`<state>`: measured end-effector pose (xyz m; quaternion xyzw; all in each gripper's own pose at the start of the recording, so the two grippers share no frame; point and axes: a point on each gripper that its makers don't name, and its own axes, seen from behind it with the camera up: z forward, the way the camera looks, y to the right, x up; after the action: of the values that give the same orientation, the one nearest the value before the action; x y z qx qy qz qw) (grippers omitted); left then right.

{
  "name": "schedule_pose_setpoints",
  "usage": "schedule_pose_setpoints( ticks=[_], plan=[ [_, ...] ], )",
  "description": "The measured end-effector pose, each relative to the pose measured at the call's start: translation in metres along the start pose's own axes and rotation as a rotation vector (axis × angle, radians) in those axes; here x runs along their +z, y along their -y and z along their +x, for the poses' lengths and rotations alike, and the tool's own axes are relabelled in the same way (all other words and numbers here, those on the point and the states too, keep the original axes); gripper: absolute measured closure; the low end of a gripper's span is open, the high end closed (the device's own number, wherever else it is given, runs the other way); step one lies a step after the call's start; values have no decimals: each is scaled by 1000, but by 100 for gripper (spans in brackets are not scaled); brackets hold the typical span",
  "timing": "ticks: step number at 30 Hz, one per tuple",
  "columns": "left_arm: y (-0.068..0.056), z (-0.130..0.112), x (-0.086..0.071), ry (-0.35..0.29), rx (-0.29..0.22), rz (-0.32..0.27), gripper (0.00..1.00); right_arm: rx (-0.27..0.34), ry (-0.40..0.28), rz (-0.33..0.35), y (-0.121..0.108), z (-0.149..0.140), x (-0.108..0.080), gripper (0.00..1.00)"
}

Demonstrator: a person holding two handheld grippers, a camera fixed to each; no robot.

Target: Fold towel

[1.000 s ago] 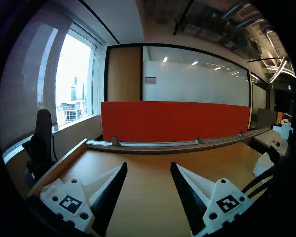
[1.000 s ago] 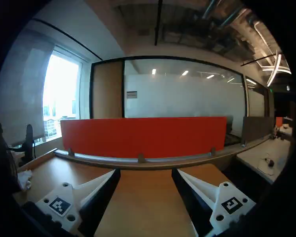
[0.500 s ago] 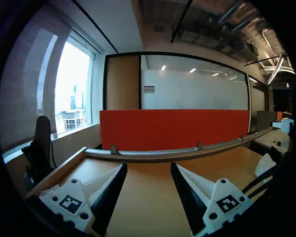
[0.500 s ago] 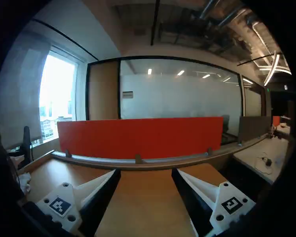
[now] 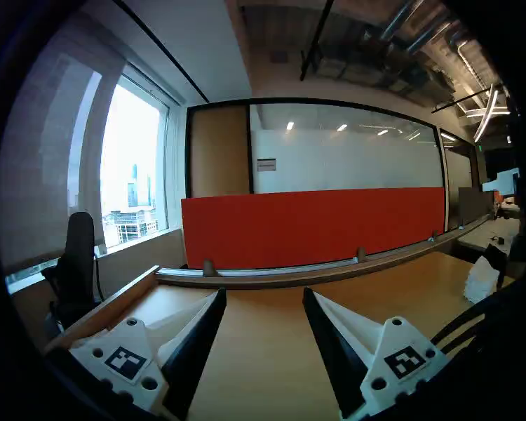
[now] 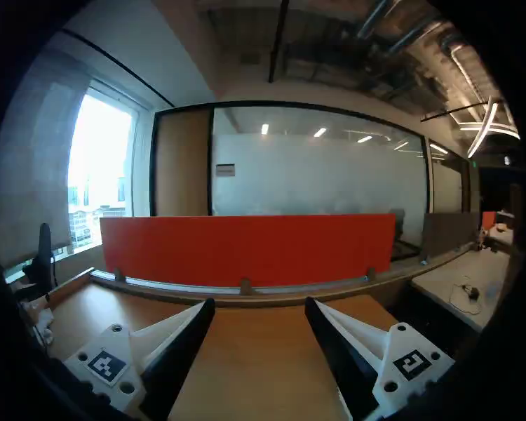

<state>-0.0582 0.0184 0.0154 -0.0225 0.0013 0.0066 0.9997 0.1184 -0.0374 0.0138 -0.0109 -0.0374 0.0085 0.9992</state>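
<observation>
1. One white, crumpled towel [image 5: 482, 279] is noted at the far right edge of the left gripper view. It sits on the far right part of the wooden desk [image 5: 263, 365], well apart from both fingers of that gripper. Its folds are too small to be made out.
2. Left gripper [image 5: 263, 293]: the jaws are spread wide. Bare desk top is seen between them and nothing is pinched. The fingers are held low over the desk; contact with the surface cannot be told.
3. Right gripper [image 6: 259, 303]: the jaws are likewise spread, with bare wood between them and nothing gripped.
4. An orange-red divider panel [image 5: 312, 226] is recorded standing upright along the far edge of the desk, held in a grey rail with small clips. It is also seen in the right gripper view [image 6: 249, 245].
5. Behind the panel a frosted glass wall [image 5: 347, 158] in a dark frame is observed, with a wood-toned section at its left.
6. A bright window [image 5: 133, 189] is noted to the left, and a black office chair [image 5: 77, 263] stands beside the left end of the desk.
7. In the right gripper view a white desk [image 6: 459, 284] is seen to the right, with a small dark corded item lying on it.
</observation>
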Motion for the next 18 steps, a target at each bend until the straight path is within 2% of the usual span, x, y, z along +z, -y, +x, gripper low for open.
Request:
schedule_pose_setpoints(
  ticks=[10,18],
  plan=[
    [7,-40,-2,-1,-13,17,20,-4,-4,14,15,-15,3,0],
    [6,-74,-3,-3,-23,22,20,-7,-21,12,17,-36,6,0]
  ],
)
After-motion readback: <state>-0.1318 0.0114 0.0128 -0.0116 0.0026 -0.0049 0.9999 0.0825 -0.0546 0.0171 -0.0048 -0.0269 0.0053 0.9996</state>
